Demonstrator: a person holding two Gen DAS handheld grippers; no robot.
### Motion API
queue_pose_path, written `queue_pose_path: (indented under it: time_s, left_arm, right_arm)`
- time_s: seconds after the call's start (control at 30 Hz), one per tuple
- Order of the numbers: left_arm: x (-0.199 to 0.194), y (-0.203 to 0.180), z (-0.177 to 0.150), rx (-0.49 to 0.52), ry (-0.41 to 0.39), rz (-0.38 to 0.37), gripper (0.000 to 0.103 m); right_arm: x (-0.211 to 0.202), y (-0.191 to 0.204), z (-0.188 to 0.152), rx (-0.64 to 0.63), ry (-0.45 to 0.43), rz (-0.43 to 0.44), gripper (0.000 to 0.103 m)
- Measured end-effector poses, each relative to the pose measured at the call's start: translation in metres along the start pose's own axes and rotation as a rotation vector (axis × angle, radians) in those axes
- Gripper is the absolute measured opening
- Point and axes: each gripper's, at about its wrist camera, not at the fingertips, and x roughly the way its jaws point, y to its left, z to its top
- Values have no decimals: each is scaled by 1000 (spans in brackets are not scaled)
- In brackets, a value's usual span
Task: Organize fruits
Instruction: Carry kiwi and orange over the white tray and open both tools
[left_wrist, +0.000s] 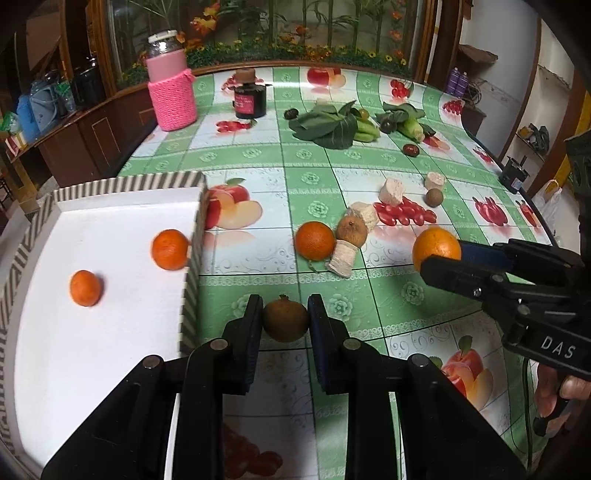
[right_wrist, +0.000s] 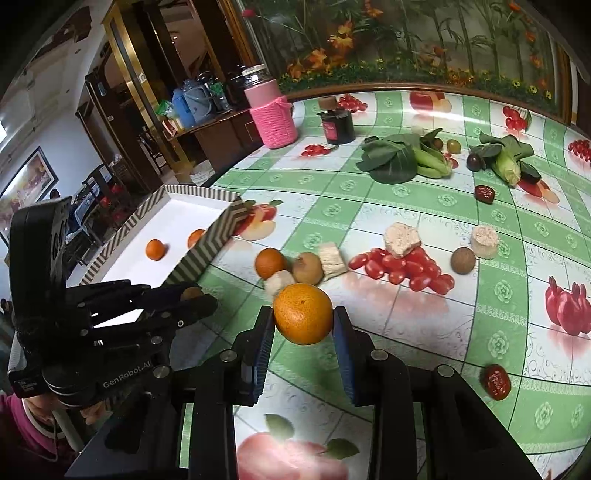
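I worked over the round table with its glossy green-and-white fruit-print cloth (left_wrist: 332, 177), where the loose fruit lay scattered among leafy greens. At its left edge sat the shallow white tray with a grey chevron rim (left_wrist: 122, 184), already holding two small orange mandarins (left_wrist: 170, 249), so it served as my collecting place. My right gripper (right_wrist: 303, 323) was clamped on a large round orange (right_wrist: 303, 314), raised, I judged, for carrying trayward. My left gripper (left_wrist: 285, 317) pinched a small brown round fruit (left_wrist: 285, 318), perhaps a longan, just beside the tray's wall. Another orange (left_wrist: 314, 240) waited on the cloth, touching a brownish fruit.
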Motion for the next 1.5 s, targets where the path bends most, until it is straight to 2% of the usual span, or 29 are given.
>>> queue_pose_path:
  time_s: [0.4, 0.83, 1.5]
  left_arm:
    - [-25, 27, -4, -30, -47, 28, 22]
    - [-40, 60, -13, -87, -58, 17, 22]
    - [-38, 120, -23, -189, -42, 100, 22]
  right_arm:
    - [-1, 37, 5, -48, -4, 17, 33]
    - [5, 63, 7, -89, 5, 31, 32]
    - [46, 114, 29, -171, 51, 109, 32]
